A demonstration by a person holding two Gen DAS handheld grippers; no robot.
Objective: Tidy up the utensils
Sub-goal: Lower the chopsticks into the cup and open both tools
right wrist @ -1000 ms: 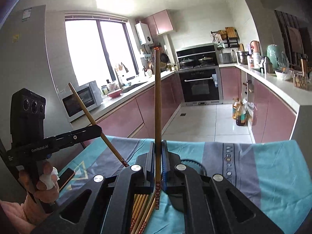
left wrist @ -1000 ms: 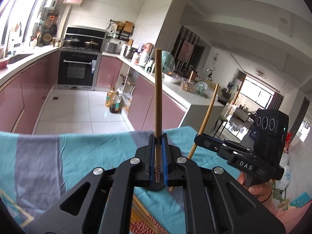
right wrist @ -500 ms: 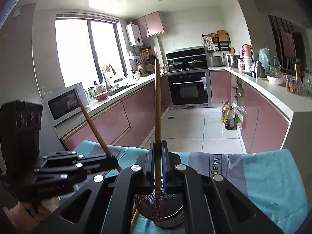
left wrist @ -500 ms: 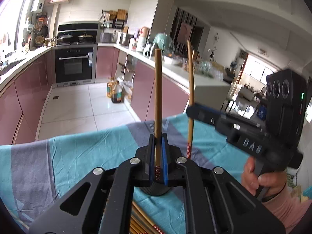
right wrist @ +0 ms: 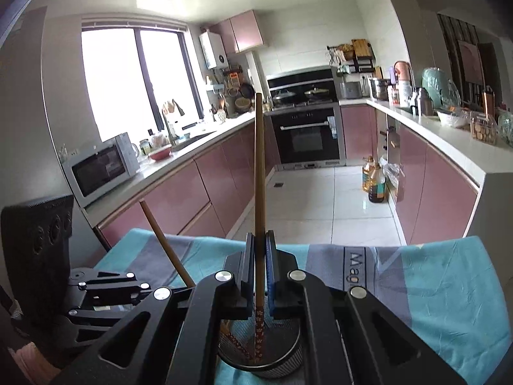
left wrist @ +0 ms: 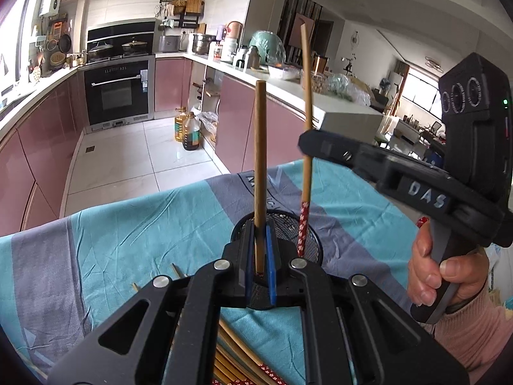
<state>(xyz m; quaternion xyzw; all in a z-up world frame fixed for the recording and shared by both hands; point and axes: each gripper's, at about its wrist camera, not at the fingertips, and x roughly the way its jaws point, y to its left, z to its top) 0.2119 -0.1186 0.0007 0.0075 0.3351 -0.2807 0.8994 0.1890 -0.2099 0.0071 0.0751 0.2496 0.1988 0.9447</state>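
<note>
My left gripper (left wrist: 260, 256) is shut on a wooden chopstick (left wrist: 259, 166) held upright, its lower end over the black mesh holder (left wrist: 309, 239). My right gripper (right wrist: 260, 272) is shut on another chopstick (right wrist: 259, 192) whose red patterned end dips into the mesh holder (right wrist: 282, 364). In the left wrist view the right gripper (left wrist: 312, 147) holds its chopstick (left wrist: 306, 122) above the holder's right rim. In the right wrist view the left gripper (right wrist: 179, 288) and its tilted chopstick (right wrist: 163, 243) sit low at the left.
Several loose chopsticks (left wrist: 237, 359) lie on the teal and grey cloth (left wrist: 128, 231) below my left gripper. The table's far edge drops to the kitchen floor (left wrist: 128, 166). Pink cabinets and an oven (right wrist: 304, 134) stand beyond.
Both grippers have moved with their chopsticks toward the mesh holder. The right chopstick's patterned end now dips into the holder, and the left one stands over it.
</note>
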